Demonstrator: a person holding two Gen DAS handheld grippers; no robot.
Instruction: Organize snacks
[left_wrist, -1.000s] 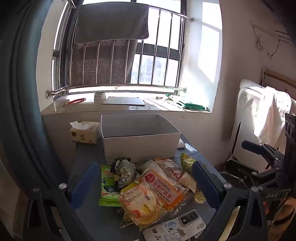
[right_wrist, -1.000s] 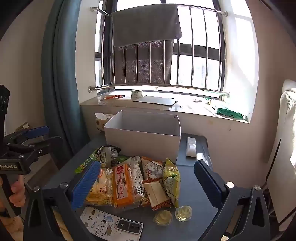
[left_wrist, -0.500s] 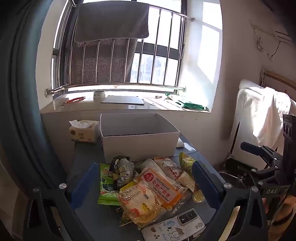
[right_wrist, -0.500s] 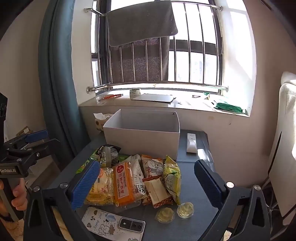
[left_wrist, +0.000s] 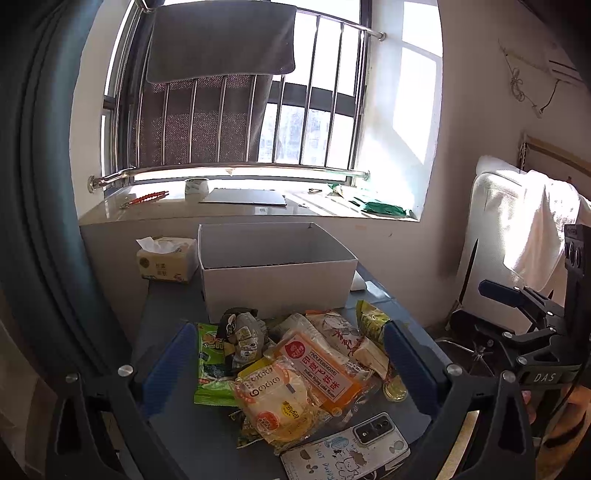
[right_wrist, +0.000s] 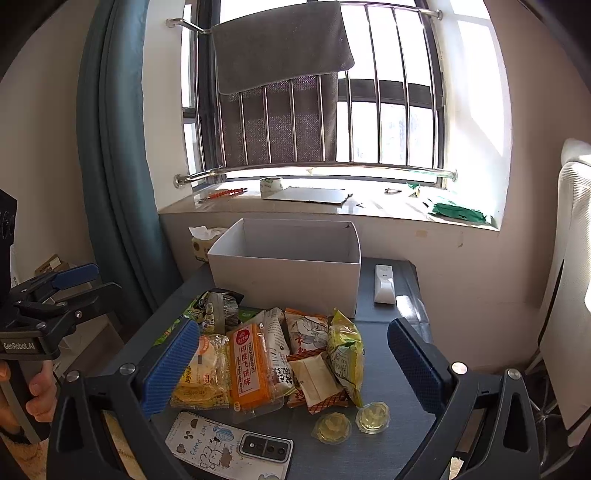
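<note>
Snack packets (right_wrist: 280, 354) lie heaped near the open white cardboard box (right_wrist: 288, 266); my left claw (left_wrist: 291, 365) and right claw (right_wrist: 295, 363) gape wide, holding nothing.

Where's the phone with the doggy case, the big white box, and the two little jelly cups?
phone (right_wrist: 229, 445), right wrist view, case back.
white box (right_wrist: 288, 282), right wrist view, front wall.
jelly cups (right_wrist: 372, 417), right wrist view, right cup's lid.

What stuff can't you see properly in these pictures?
- White box floor: its front wall hides it in both views.
- Green packet: partly under other snacks, left view.
- Phone: partly behind the right gripper frame.
- Small print on the orange packet: too small to read.
</note>
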